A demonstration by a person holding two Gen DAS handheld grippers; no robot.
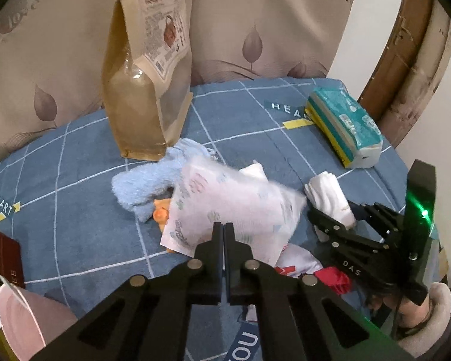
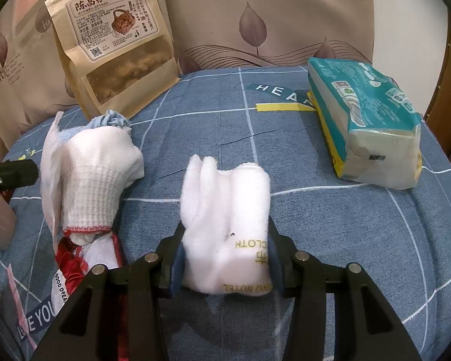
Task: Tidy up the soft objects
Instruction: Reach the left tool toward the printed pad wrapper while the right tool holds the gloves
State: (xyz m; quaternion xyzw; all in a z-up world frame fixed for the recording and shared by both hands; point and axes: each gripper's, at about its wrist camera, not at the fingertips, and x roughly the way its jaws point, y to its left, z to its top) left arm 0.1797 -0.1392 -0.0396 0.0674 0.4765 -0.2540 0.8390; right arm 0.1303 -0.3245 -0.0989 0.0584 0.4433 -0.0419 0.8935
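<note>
Bed [image 2: 213, 114] with blue grid sheet serves as the work surface; soft items are scattered across it.

Right claw [image 2: 224, 258]: jaws part open, pads pressing both sides of a folded white cloth [image 2: 225, 207] with gold lettering. The grip sits at the cloth's near end, so the folds hang forward as one bundle, probably to carry it without unfolding. In the left wrist view the same cloth [image 1: 327, 195] juts from the right claw [image 1: 330, 222], clear of the other items.

Left claw [image 1: 224, 231]: jaws fully closed, faces meeting. A white printed pouch [image 1: 234, 207] lies just beyond the tips and looks motion-blurred; whether a corner is pinched I cannot tell, and nothing shows between the faces.

Pile around the pouch: blue towel [image 1: 144, 186] behind it against a brown snack bag [image 1: 144, 90], an orange item [image 1: 161, 213] partly under it, red fabric [image 1: 336, 278] nearer. The right wrist view shows a white knit glove [image 2: 96, 180] with a red cuff lying atop the pile.

Tissue pack [image 2: 363, 123] lies apart on the far right, near the edge. It looks already set aside, so that side may be the collecting spot.

Judgement: sorting is early, with most items still heaped on the left.
</note>
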